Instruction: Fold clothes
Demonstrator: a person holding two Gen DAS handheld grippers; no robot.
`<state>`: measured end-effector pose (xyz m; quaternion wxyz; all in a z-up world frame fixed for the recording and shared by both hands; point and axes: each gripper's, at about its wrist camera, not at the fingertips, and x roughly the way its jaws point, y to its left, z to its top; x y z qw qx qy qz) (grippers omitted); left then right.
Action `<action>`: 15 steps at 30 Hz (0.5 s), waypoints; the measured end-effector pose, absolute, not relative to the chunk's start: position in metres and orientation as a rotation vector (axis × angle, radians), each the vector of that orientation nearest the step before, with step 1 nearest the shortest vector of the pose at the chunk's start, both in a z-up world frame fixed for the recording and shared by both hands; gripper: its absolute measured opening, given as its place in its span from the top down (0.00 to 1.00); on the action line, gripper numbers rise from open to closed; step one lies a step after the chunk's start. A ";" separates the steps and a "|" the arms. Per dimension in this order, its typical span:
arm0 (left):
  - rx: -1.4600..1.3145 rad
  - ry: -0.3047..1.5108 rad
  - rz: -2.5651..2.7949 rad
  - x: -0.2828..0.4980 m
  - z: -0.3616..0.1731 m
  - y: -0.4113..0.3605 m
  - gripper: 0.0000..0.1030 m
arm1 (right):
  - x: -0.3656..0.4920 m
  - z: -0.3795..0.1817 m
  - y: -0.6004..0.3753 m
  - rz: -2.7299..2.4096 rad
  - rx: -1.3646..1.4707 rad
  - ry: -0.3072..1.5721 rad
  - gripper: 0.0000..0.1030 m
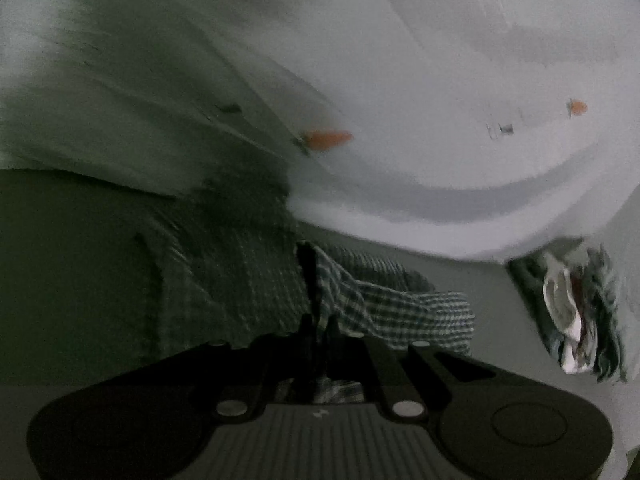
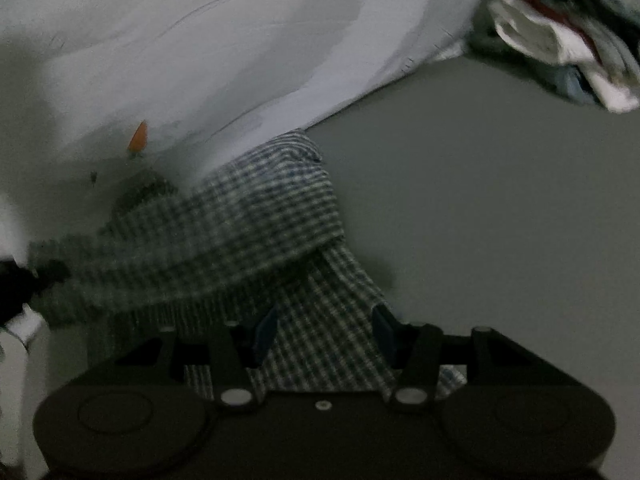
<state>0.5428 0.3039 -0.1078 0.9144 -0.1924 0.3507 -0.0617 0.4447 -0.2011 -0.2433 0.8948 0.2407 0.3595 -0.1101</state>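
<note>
The task's thing, a green-and-white checked cotton garment (image 1: 384,304), hangs partly lifted above a plain grey table top (image 2: 500,208), strung between the two tools. The left gripper (image 1: 320,326) has its black fingers pressed together on a bunched edge of the checked cloth, which rises from between them and drapes away to the right; a pinch on an edge like this looks meant to let the rest fall free and open out.

The right gripper (image 2: 324,332) stands about half spread, its blue-padded fingers (image 2: 266,330) on either side of a wide band of the same cloth. The cloth lies between them and over the tool, but the blur hides whether the pads press on it, so it cannot be told if this side truly holds.

Behind the garment lies a pale white sheet with small orange carrot prints (image 1: 440,80), rumpled at the far side. At the far right sits a heap of other clothes, white and dark green (image 2: 560,36), well apart from the work, likely waiting their turn. The fold itself seems not yet begun.
</note>
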 end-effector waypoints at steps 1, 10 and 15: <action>-0.406 0.714 -0.116 0.543 -0.106 0.312 0.95 | 0.445 -0.243 -0.195 -0.229 0.470 0.749 0.47; -0.476 0.679 -0.048 0.538 -0.105 0.369 0.96 | 0.449 -0.247 -0.167 -0.254 0.353 0.767 0.47; -0.520 0.643 -0.066 0.533 -0.097 0.384 0.97 | 0.453 -0.245 -0.158 -0.278 0.290 0.758 0.47</action>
